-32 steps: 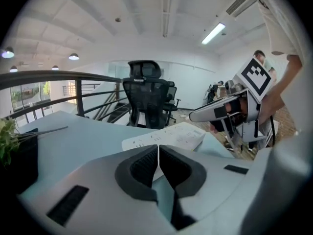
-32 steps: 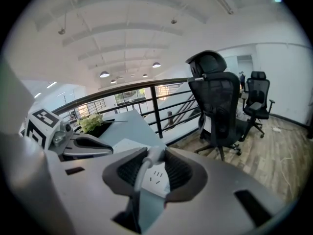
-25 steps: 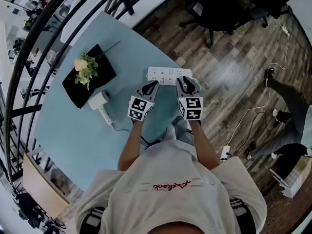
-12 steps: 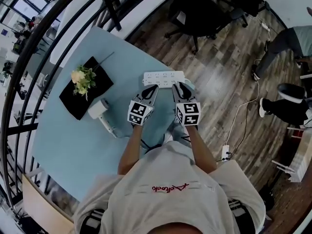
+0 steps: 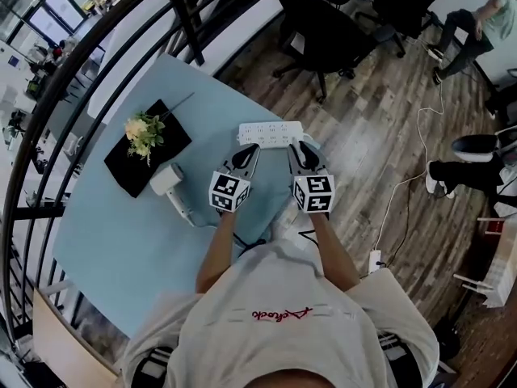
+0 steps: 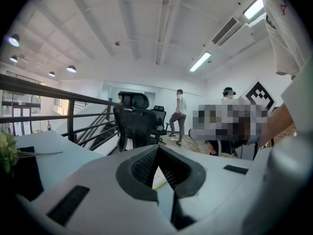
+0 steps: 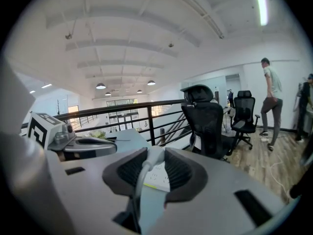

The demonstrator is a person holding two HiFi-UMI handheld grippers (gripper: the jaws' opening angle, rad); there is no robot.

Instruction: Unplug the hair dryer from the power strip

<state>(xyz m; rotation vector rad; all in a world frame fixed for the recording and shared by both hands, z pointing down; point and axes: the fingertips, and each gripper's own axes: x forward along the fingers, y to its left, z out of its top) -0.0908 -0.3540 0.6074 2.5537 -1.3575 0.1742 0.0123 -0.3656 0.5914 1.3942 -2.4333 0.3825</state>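
Head view: both tongs sit over the light-blue table point(image 5: 121, 225), tips toward the white power strip point(image 5: 271, 131), which lies just beyond them. L gripper point(image 5: 250, 149) points at its middle, R gripper point(image 5: 298, 146) at its right end. The white hair dryer point(image 5: 167, 179) lies well off to the outer side of the L gripper, handle toward the person, and past it is a black tray point(image 5: 129, 162) w/ flowers point(image 5: 142, 129). Left gripper view: L gripper point(image 6: 157, 148) has its tips pressed together w/ nothing between them. The ribbed pads point(image 6: 142, 168) spread toward the camera, and a bit of the power strip point(image 6: 157, 177) shows through that gap, under the jaws. A black office chair point(image 6: 134, 124) stands beyond the tips. Right gripper view: R gripper point(image 7: 155, 153) is clamped on a white cord point(image 7: 145, 166) that thickens at the tips and runs back toward the camera. The power strip point(image 7: 159, 176) is right below the jaws – can't tell if the cord's end is seated in it. The other tong's body is to the left.
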